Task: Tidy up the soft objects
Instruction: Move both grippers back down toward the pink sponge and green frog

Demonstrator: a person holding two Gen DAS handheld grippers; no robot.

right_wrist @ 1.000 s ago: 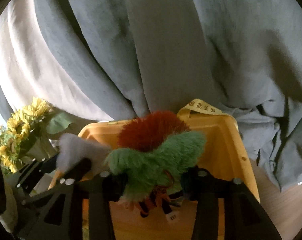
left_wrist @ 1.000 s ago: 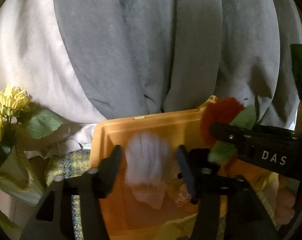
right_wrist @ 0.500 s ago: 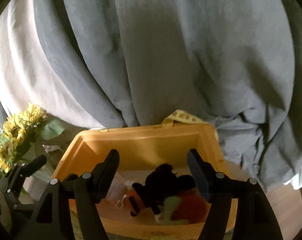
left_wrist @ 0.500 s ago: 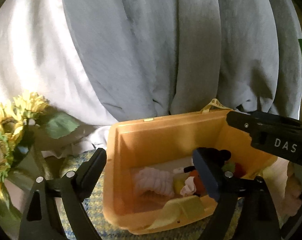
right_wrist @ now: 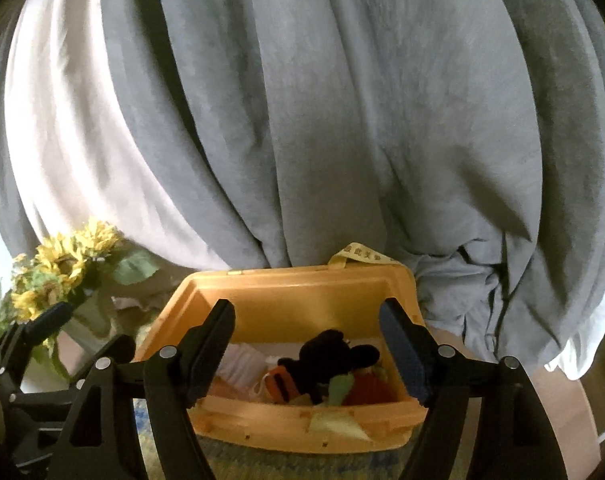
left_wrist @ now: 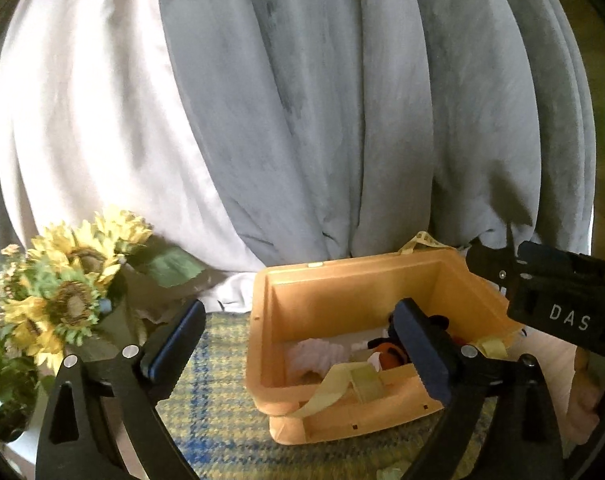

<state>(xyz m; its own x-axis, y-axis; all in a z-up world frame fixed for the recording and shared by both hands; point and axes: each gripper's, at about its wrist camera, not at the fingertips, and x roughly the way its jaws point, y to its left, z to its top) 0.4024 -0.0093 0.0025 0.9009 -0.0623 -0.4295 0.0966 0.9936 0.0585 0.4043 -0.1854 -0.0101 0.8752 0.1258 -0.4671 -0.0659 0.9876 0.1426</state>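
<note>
Orange bin [right_wrist: 290, 292] holds the plush toys [right_wrist: 330, 364], below and ahead of both empty claws, left [left_wrist: 298, 352] and right [right_wrist: 306, 348], jaws just spread wide.

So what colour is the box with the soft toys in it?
The storage box is yellow-orange, with pale yellow strap handles. The right wrist view shows it best.

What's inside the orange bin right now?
In the orange bin: a white fluffy toy, a black plush over an orange piece, and red-green plush. Anything beneath them is covered.
</note>
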